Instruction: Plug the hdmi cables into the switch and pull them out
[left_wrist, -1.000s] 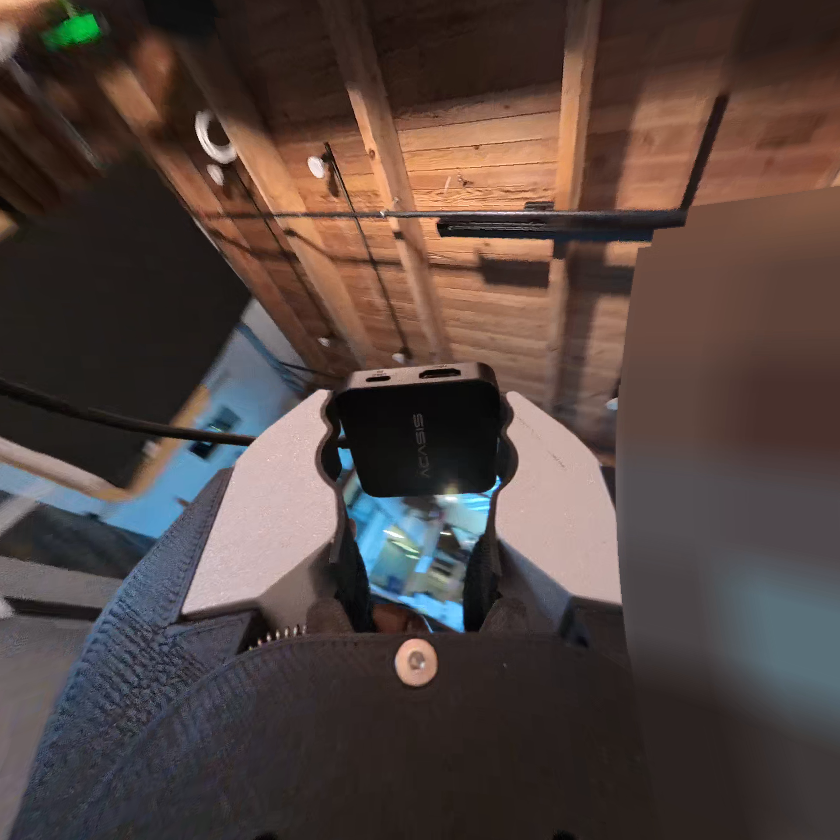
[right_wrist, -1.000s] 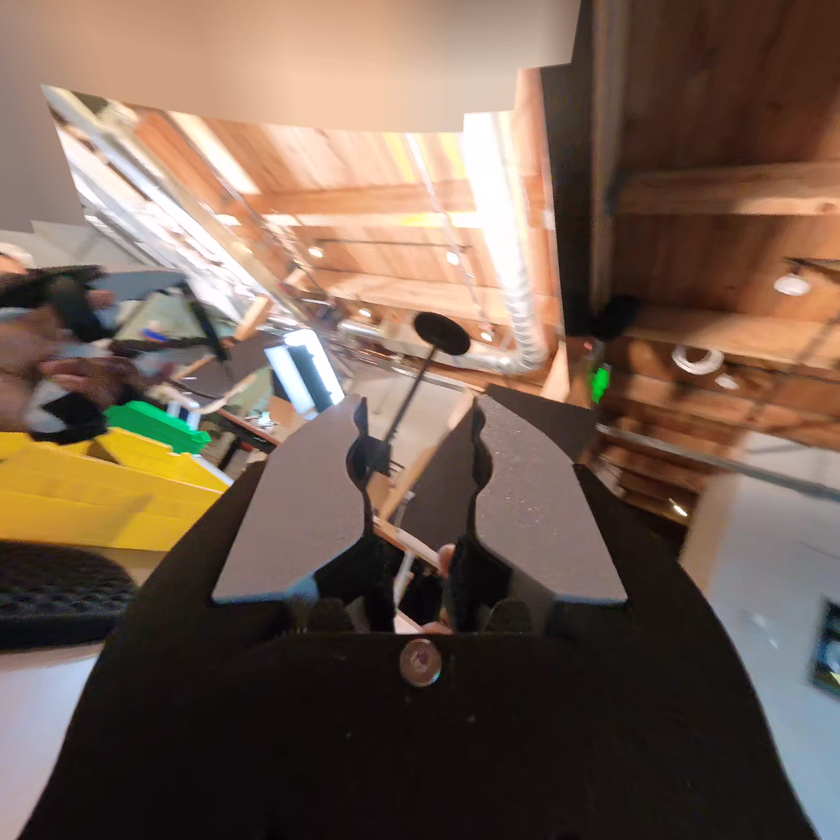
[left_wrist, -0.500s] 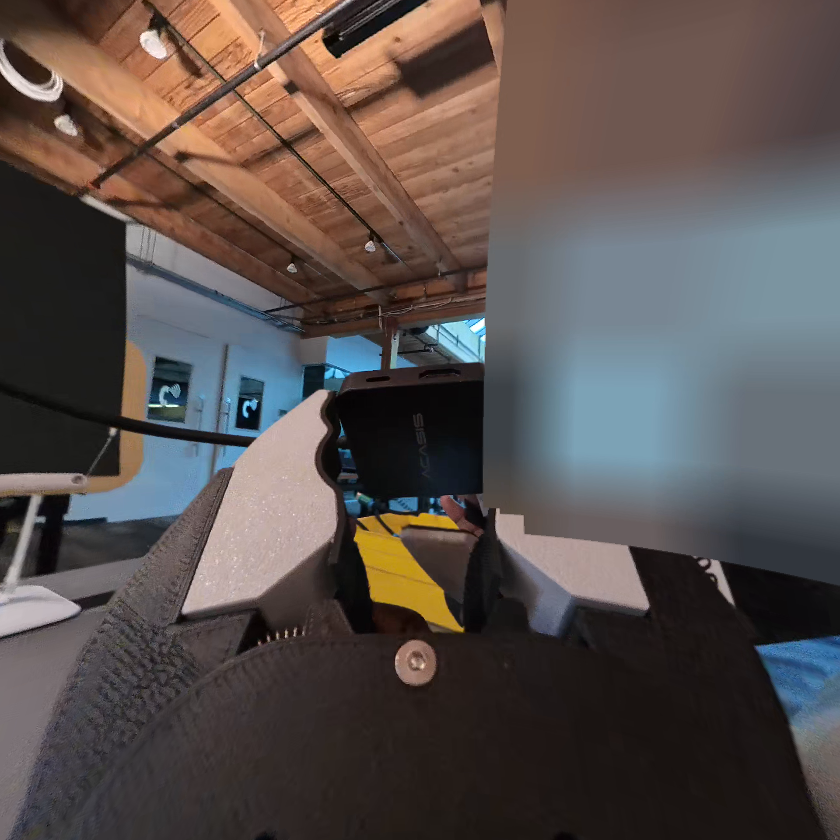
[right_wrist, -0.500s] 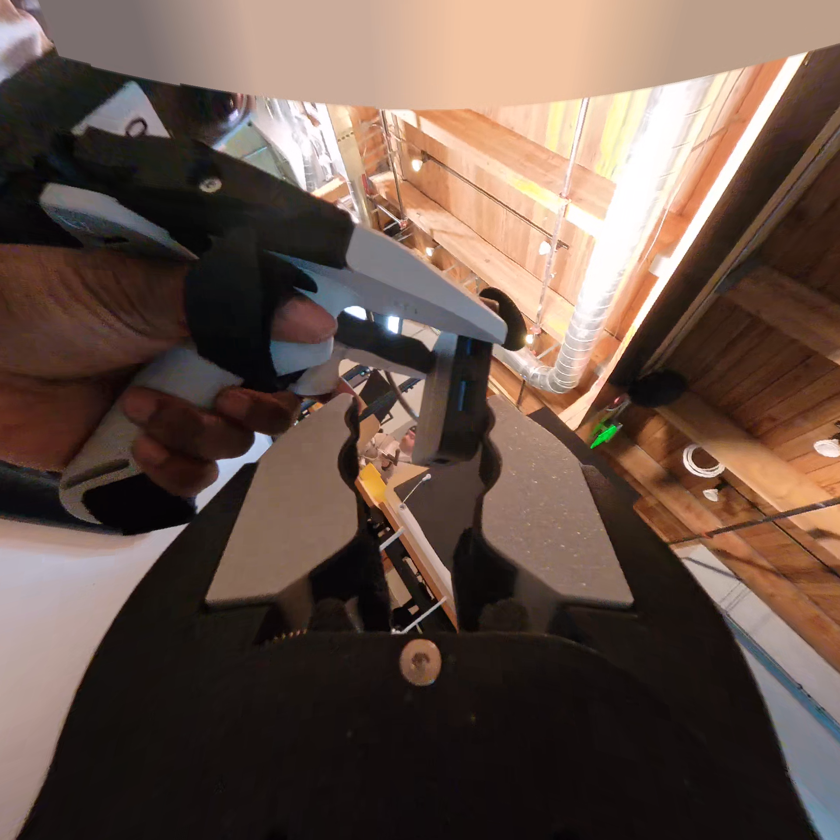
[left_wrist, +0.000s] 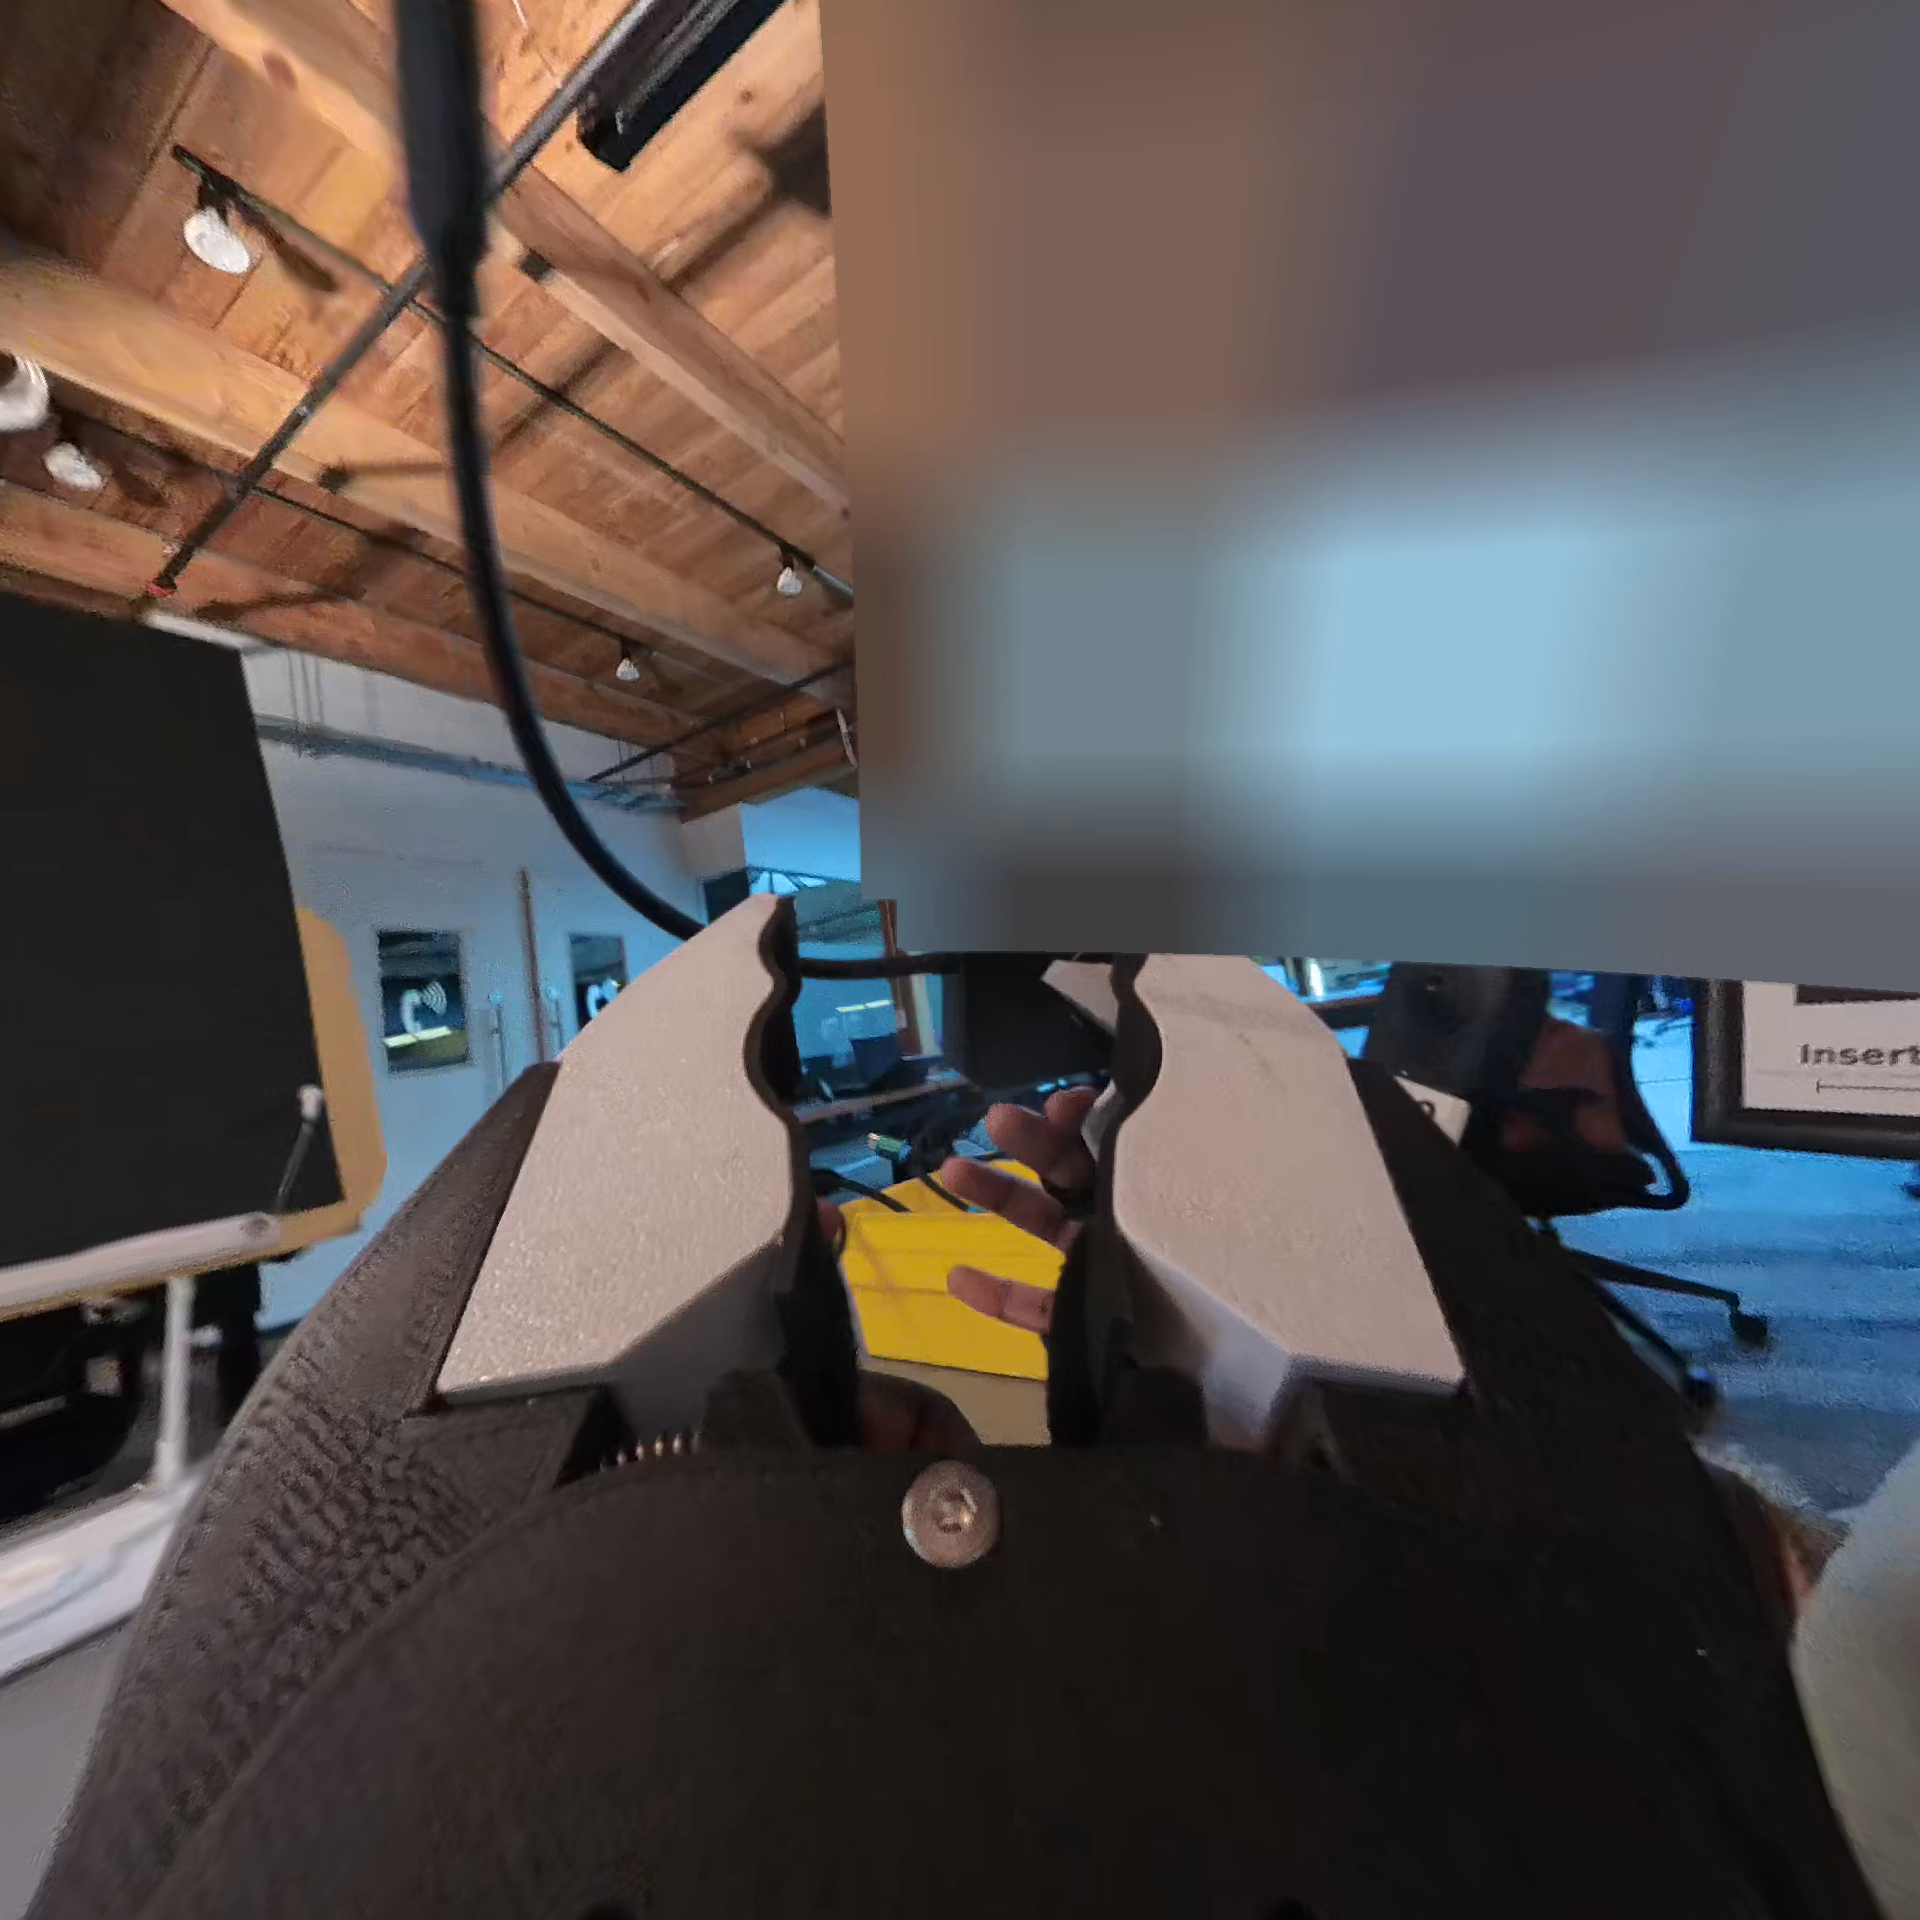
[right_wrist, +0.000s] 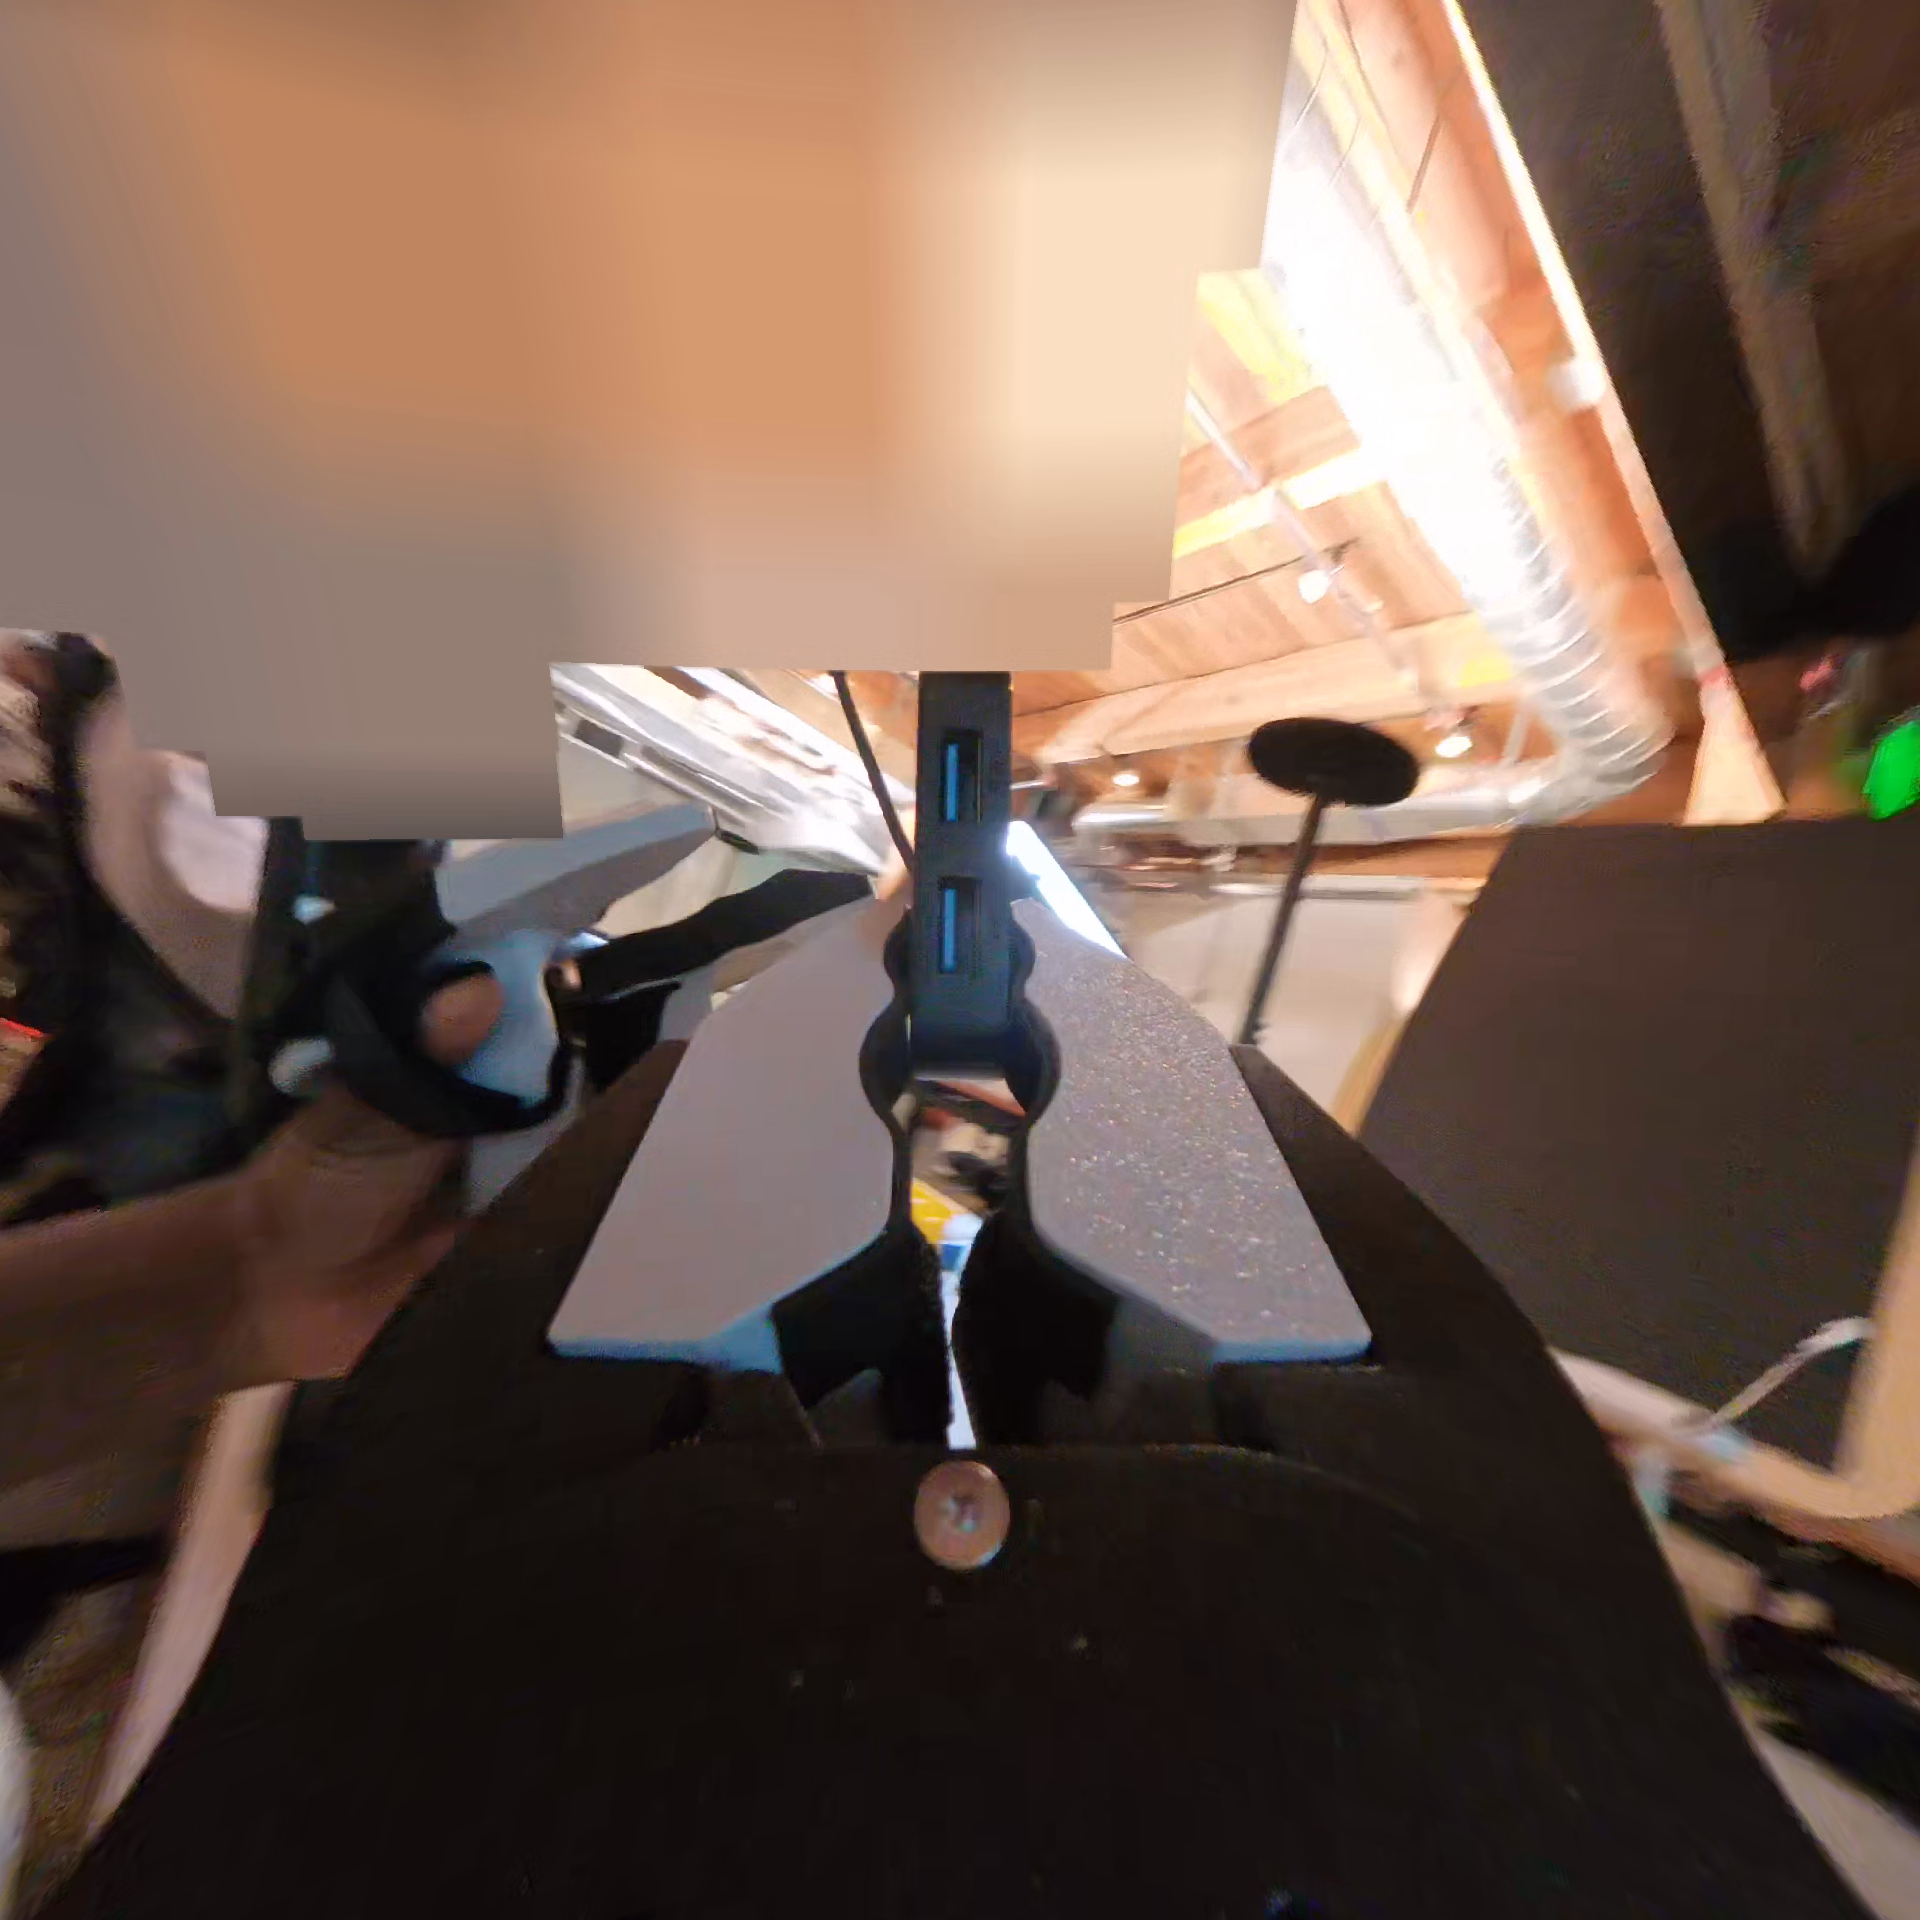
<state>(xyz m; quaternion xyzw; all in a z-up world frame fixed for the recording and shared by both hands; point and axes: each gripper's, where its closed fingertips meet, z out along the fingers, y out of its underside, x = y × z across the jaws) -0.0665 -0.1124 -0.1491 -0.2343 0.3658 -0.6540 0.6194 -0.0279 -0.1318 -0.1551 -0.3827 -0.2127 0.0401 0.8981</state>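
Between my right gripper's grey fingers sits the switch, a slim black box standing on edge and pointing away from me. My jaws pinch its near end from both sides; two blue ports show on the narrow face turned toward me. Its far end runs up under a blurred patch. A thin black cable slants down just left of the switch; I cannot tell whether it is plugged in.

To the left in this view, a hand grips the handle of my left gripper, whose tips reach toward the switch.

My left gripper's jaws are spread, with nothing between them. A black cable hangs from above, curves down and passes just behind the tip of my left finger. Through the gap I see fingertips of a hand above a yellow bin. A dark board stands to the left, an office chair to the right, and wooden ceiling beams overhead.
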